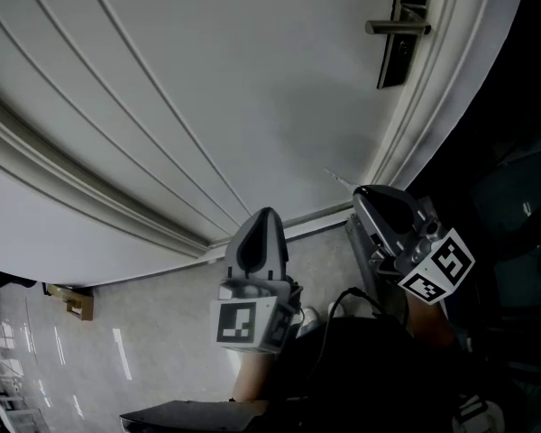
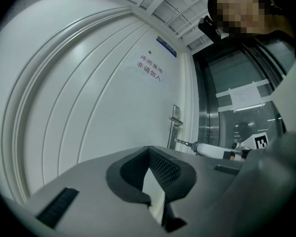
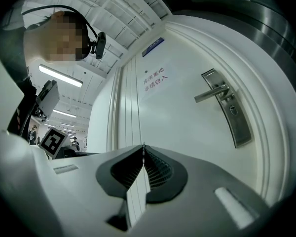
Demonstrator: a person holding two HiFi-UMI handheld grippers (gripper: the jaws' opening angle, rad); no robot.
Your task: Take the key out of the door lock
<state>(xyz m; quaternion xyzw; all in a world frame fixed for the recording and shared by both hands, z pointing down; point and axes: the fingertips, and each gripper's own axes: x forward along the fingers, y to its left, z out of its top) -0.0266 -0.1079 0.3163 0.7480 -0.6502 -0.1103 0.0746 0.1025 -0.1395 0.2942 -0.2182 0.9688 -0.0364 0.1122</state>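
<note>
Key sticks out as a thin metal sliver from the tips of the right gripper, whose jaws are closed on it. In the left gripper view its toothed blade points toward the white door and stops short of it. In the right gripper view the key shows only edge-on, as a fine line where the two ribbed pads meet. It is out of the lock. The dark lock plate and its lever handle sit close to the door's latch edge, well apart from the key, in the head view's top right corner. In the right gripper view, a small keyhole face shows on the plate just under the lever, with nothing in it.

The left gripper is held beside the right one, nearer the middle of the door, and points at the raised panel mouldings. Its pads meet at the tips with nothing between them, and only the door shows through the narrow gap behind them. Red lettering is printed high on the door, with a small blue plate above it. Pale glossy floor runs along the door's bottom edge.
</note>
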